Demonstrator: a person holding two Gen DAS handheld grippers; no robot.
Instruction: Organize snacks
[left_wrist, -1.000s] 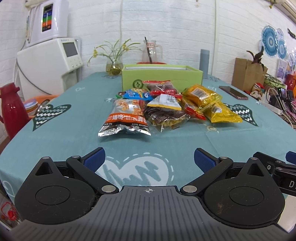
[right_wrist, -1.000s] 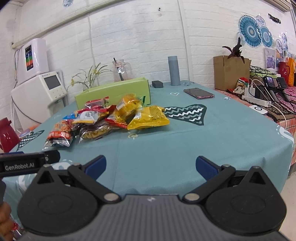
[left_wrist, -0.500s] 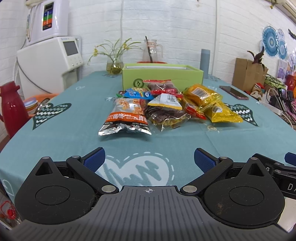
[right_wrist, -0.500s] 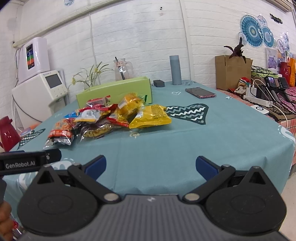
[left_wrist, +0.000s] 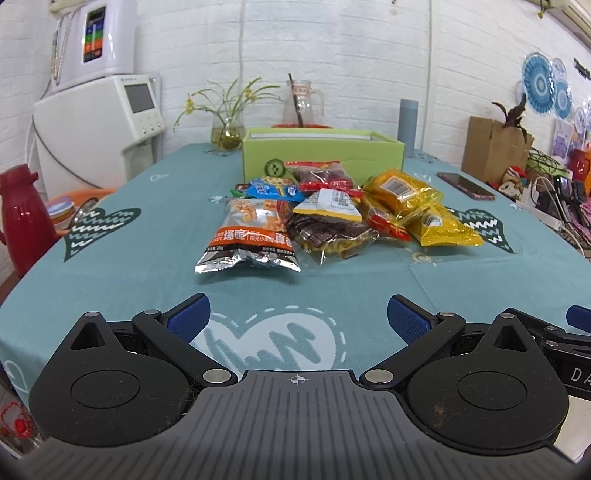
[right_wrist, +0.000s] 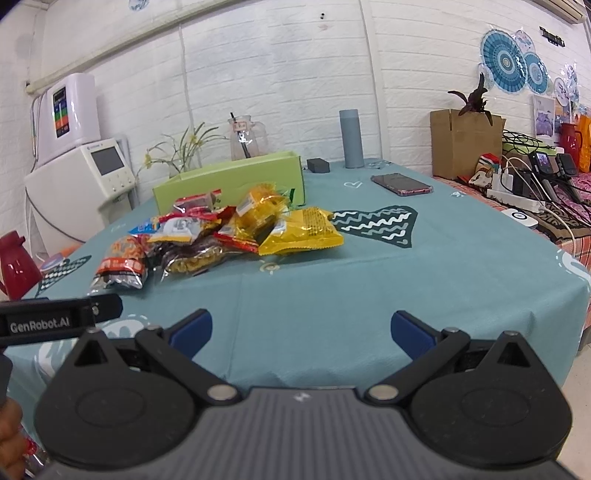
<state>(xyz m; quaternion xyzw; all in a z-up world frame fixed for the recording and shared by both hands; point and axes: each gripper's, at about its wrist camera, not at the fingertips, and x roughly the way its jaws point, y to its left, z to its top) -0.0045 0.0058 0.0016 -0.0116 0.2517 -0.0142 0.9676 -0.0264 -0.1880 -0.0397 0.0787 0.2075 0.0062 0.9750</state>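
Note:
A pile of snack packets lies mid-table in front of an open green box, also in the right wrist view. Nearest is an orange and silver packet. Beside it lie a clear brown packet with a yellow label, a blue packet, a red packet and yellow packets. My left gripper is open and empty above the table's near edge, short of the pile. My right gripper is open and empty, to the right of the left one.
The table has a teal cloth. A phone, a grey cylinder and a small black box are at the back right. A vase and a glass jug stand behind the box. A red kettle is left.
Both grippers have risen and edged slightly forward toward the pile. Both stay open; no snack has moved.

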